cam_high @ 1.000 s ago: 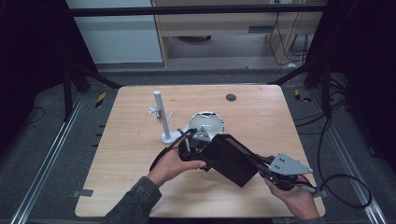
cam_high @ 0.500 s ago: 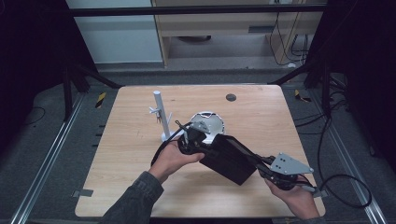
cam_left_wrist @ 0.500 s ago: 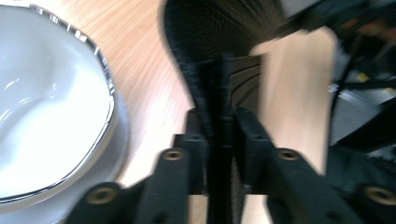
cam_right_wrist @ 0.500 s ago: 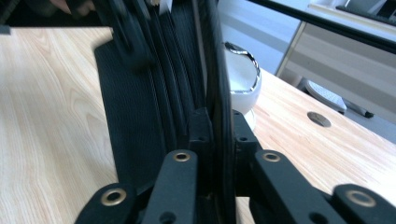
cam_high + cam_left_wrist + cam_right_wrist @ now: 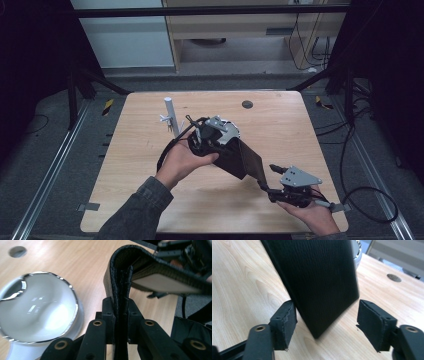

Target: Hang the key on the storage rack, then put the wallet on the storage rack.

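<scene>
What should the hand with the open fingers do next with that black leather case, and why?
Probably close the right gripper on the black leather case. Its fingers stand open on either side of the case's lower corner, not touching it, while the left gripper already pinches the case's other edge.

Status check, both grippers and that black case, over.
Left gripper clamped on black case edge. Right gripper open, jaws astride its lower corner. White bowl close beside.

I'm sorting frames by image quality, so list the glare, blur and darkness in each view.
High view: the wooden table is lit while the surroundings fall into darkness. Left gripper view: bright reflections streak the shiny bowl, and the background above the black case is soft. Right gripper view: the case fills the middle as a dark, slightly blurred slab.
</scene>
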A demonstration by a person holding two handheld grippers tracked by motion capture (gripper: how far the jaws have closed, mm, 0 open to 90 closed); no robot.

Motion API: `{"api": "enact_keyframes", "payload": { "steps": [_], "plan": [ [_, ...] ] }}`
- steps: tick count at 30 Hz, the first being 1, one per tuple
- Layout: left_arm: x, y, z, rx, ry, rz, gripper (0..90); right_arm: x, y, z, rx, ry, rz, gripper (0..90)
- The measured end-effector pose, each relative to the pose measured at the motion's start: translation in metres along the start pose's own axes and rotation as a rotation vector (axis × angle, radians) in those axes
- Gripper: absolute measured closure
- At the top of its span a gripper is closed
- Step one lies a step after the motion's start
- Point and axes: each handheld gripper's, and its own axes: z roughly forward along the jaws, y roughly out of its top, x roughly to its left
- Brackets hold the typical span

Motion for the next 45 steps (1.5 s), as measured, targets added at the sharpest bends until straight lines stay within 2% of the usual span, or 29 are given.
{"api": "enact_keyframes", "payload": {
  "steps": [4, 6, 10, 11, 18, 20, 25, 28, 35, 45],
  "plan": [
    [0.003, 0.005, -0.016, -0.007, 0.023, 0.003, 80.8, -0.002, -0.005, 0.002, 0.014, -0.005, 0.022, 29.8],
    [0.003, 0.007, -0.024, -0.01, 0.048, 0.007, 80.8, -0.004, -0.007, 0.001, 0.011, -0.004, 0.042, 29.8],
    [0.004, 0.01, -0.039, -0.045, 0.041, -0.009, 80.7, -0.008, -0.011, 0.002, 0.017, -0.017, 0.077, 29.4],
    [0.004, 0.011, -0.043, -0.046, 0.05, -0.009, 80.6, -0.009, -0.012, 0.002, 0.024, -0.021, 0.083, 29.0],
    [0.009, 0.019, -0.06, -0.045, 0.088, -0.012, 80.6, -0.016, -0.02, 0.009, 0.083, -0.091, 0.149, 26.9],
    [0.01, 0.021, -0.063, -0.047, 0.098, -0.017, 80.6, -0.018, -0.024, 0.011, 0.105, -0.112, 0.172, 26.0],
    [0.014, 0.028, -0.068, -0.05, 0.123, -0.026, 80.5, -0.019, -0.029, 0.016, 0.154, -0.124, 0.222, 21.7],
    [0.017, 0.033, -0.072, -0.062, 0.137, -0.039, 80.6, -0.02, -0.031, 0.02, 0.171, -0.131, 0.232, 17.6],
    [0.022, 0.042, -0.076, -0.05, 0.172, -0.044, 80.6, -0.023, -0.037, 0.026, 0.228, -0.133, 0.273, 11.8],
    [0.036, 0.041, -0.076, -0.026, 0.213, -0.065, 80.5, -0.022, -0.042, 0.035, 0.281, -0.111, 0.281, 9.7]
  ]
}}
